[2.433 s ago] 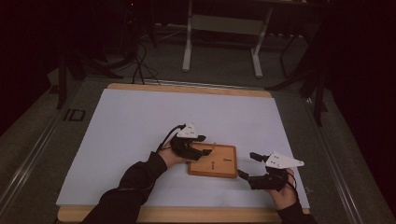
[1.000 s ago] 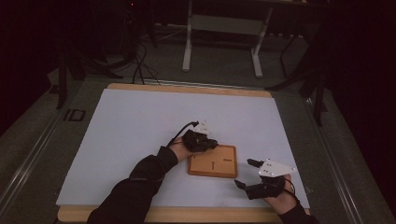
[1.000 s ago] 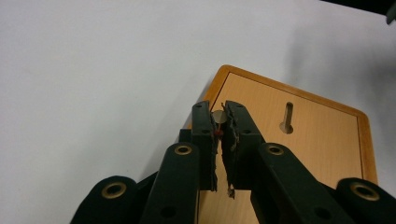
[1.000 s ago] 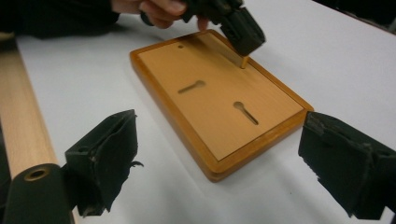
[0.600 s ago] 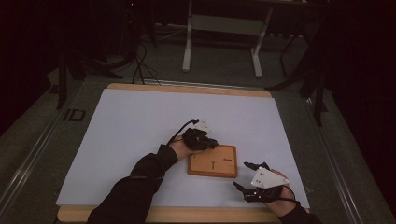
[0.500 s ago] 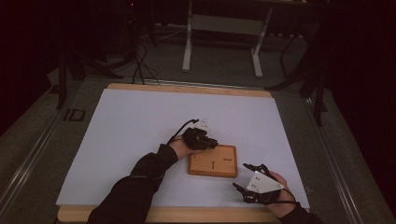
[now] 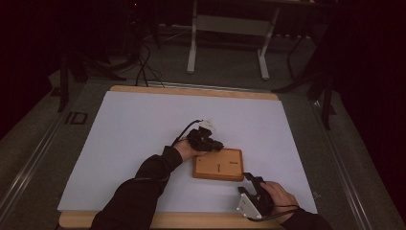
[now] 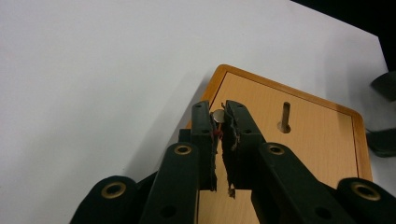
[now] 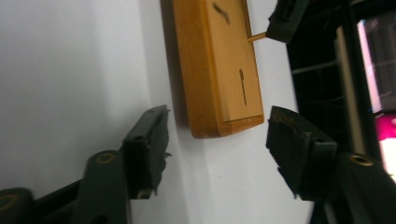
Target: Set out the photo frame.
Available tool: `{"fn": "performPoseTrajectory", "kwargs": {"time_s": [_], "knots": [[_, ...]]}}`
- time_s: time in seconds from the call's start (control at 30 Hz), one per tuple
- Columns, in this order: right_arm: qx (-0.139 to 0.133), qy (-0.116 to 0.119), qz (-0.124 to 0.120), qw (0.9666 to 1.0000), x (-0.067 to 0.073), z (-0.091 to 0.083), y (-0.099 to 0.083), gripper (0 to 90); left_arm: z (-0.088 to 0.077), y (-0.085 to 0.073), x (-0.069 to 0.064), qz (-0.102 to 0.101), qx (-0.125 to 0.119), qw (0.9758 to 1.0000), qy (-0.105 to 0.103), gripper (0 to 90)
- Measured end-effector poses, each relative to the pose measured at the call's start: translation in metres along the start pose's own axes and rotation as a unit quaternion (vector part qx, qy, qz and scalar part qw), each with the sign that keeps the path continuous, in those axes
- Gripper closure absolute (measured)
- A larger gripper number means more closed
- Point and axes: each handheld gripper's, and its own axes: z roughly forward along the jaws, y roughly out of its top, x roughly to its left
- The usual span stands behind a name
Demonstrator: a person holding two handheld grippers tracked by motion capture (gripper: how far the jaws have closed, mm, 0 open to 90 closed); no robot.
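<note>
Since the earlier frames the right gripper (image 7: 250, 180) has slid in and down toward the near right corner of the one flat, rounded-corner orange wooden box (image 7: 219, 164), its jaws just narrowing, while the left gripper (image 7: 216, 145) sits at the box's far left corner. From the high view: one box near the front of the white table sheet (image 7: 134, 129), two grippers flanking it. In the left gripper view, the jaws are clenched on one small silver-headed peg (image 8: 218, 116) over the box edge; one dark slot (image 8: 285, 115) in the lid. In the right gripper view, the jaws stand apart, gripping nothing, with the box corner between them untouched; two dark slots in the lid here.
</note>
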Motion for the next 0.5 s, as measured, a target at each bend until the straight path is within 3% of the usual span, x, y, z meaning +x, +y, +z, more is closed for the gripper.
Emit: {"fn": "performPoseTrajectory", "kwargs": {"time_s": [0.17,0.33,0.5], "knots": [[0.018,-0.03,-0.078,0.9964,0.011,0.011,-0.001,47.6,0.0,0.001,0.001,-0.005,0.003,1.0,-0.001,83.5],[0.025,-0.061,-0.123,0.9901,0.016,0.021,-0.003,53.2,0.0,0.001,0.002,-0.008,0.001,1.0,-0.003,83.6],[0.025,-0.067,-0.147,0.9866,0.019,0.027,-0.001,60.6,0.0,0.001,0.001,-0.007,0.004,1.0,-0.002,83.5]]}}
